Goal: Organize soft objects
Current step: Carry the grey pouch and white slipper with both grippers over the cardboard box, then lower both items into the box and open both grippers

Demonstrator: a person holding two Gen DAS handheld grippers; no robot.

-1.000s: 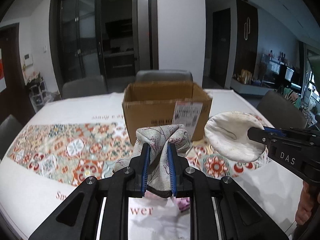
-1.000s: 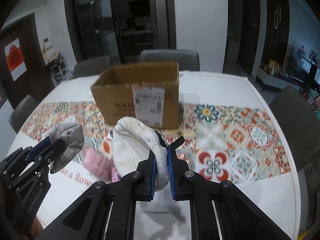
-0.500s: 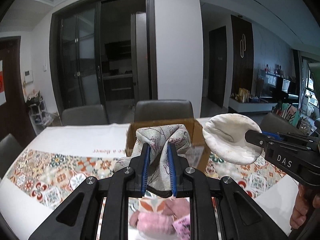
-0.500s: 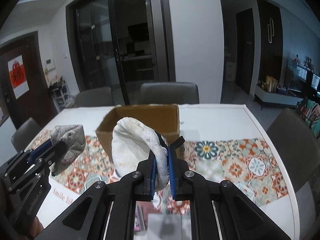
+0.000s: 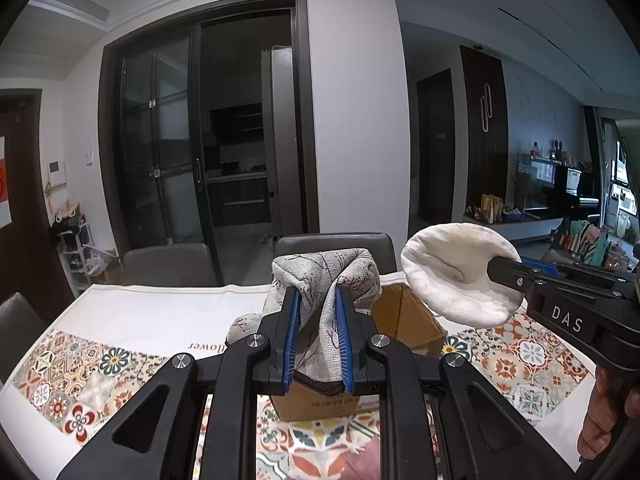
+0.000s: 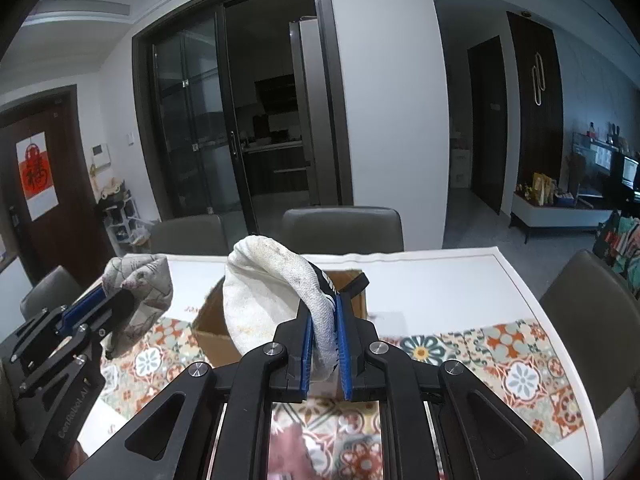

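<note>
Both loads raised since 1 s ago | left gripper (image 5: 317, 332) clamped on floral pouch (image 5: 325, 280); right gripper (image 6: 323, 340) clamped on white cloth (image 6: 268, 280) | step judged: carry | next: release over cardboard box (image 5: 408, 322)

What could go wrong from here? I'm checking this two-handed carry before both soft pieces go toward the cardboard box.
1. The left gripper pinches the grey patterned cloth by a narrow fold, so it might slip out.
2. The white cloth piece bulges beside the right gripper and could snag the cardboard box rim.
3. Both grippers are close together, so they might collide over the box opening.
</note>
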